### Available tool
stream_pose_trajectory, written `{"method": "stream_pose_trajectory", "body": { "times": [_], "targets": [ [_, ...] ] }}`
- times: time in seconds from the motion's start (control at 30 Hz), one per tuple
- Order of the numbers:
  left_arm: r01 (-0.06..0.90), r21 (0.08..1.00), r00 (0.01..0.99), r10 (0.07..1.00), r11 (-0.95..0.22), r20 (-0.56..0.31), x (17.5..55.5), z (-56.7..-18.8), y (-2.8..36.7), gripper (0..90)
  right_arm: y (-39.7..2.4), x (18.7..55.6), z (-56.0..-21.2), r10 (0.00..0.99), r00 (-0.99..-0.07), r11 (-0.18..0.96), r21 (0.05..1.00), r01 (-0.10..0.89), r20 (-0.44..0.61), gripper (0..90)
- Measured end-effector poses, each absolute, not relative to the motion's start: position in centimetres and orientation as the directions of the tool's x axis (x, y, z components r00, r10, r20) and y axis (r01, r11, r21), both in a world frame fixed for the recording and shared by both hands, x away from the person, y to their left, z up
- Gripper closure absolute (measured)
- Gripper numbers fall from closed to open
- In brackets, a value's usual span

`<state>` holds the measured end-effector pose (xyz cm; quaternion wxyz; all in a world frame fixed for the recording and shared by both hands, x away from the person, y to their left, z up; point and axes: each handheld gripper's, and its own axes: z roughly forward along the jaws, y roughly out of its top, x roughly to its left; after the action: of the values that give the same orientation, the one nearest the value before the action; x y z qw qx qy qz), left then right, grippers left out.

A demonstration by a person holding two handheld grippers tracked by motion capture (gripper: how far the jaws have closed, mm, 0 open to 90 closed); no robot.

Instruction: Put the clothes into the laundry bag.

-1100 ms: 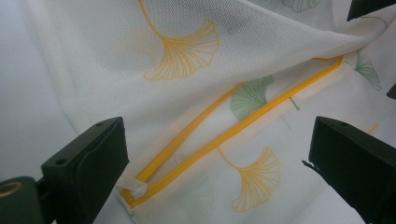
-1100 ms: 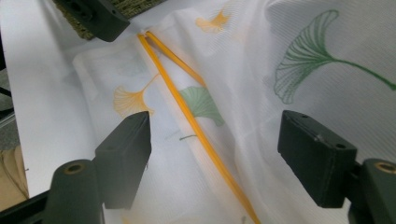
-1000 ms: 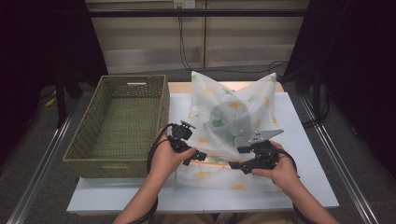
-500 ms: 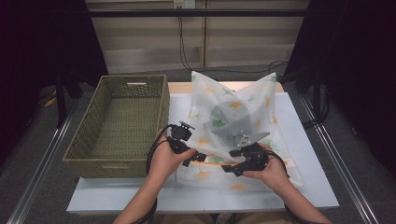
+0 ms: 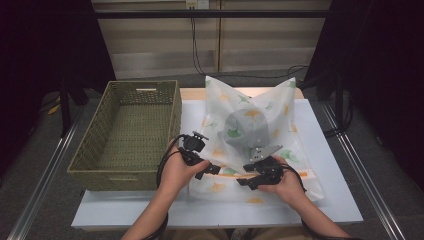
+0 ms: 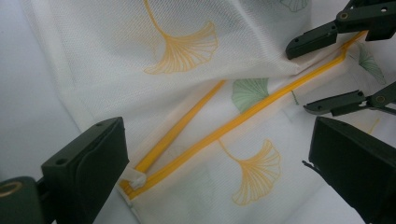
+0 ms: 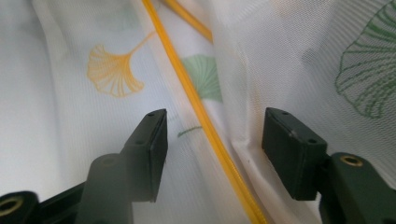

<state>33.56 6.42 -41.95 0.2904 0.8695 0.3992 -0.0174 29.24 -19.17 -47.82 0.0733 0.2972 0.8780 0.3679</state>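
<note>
From the high view, the mesh laundry bag [image 5: 252,135] lies on the white table [image 5: 330,165] right of the wicker basket [image 5: 127,132], both grippers at its near edge. In the left gripper view the left gripper [image 6: 215,154] gapes wide around the yellow zipper [image 6: 219,133]'s end, gripping nothing. In the right gripper view the right gripper [image 7: 212,154] has just been closing, zipper between its jaws, pads not touching yet.

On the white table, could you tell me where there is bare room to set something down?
Bare patches: the table's right strip beside the mesh laundry bag, and the front edge below the wicker basket. The basket itself is empty. It is crowded at the bag's near edge, around the left gripper and right gripper.
</note>
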Motion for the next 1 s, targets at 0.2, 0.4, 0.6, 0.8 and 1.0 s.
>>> {"method": "stream_pose_trajectory", "body": {
  "times": [0.2,0.4,0.6,0.8,1.0],
  "targets": [
    [0.702,0.492,0.682,0.684,-0.515,-0.257,33.6,-41.8,6.5,4.2,-19.2,28.8,-47.7,0.55,-0.835,0.605,0.673,0.425,0.033,58.5],
    [0.711,0.486,0.671,0.698,-0.508,-0.252,33.6,-42.0,6.6,4.3,-19.0,28.4,-47.3,0.523,-0.852,0.641,0.649,0.41,0.022,76.3],
    [0.721,0.482,0.66,0.706,-0.498,-0.258,33.6,-42.0,6.7,4.4,-19.1,28.4,-47.3,0.525,-0.85,0.636,0.644,0.425,0.042,89.1],
    [0.726,0.486,0.651,0.714,-0.486,-0.258,33.3,-42.1,7.0,4.4,-19.3,28.6,-46.8,0.538,-0.842,0.641,0.631,0.437,0.037,89.6],
    [0.752,0.461,0.628,0.724,-0.472,-0.285,32.9,-42.4,6.9,2.5,-21.2,28.8,-46.5,0.573,-0.819,0.634,0.623,0.458,0.019,89.6]
  ]
}}
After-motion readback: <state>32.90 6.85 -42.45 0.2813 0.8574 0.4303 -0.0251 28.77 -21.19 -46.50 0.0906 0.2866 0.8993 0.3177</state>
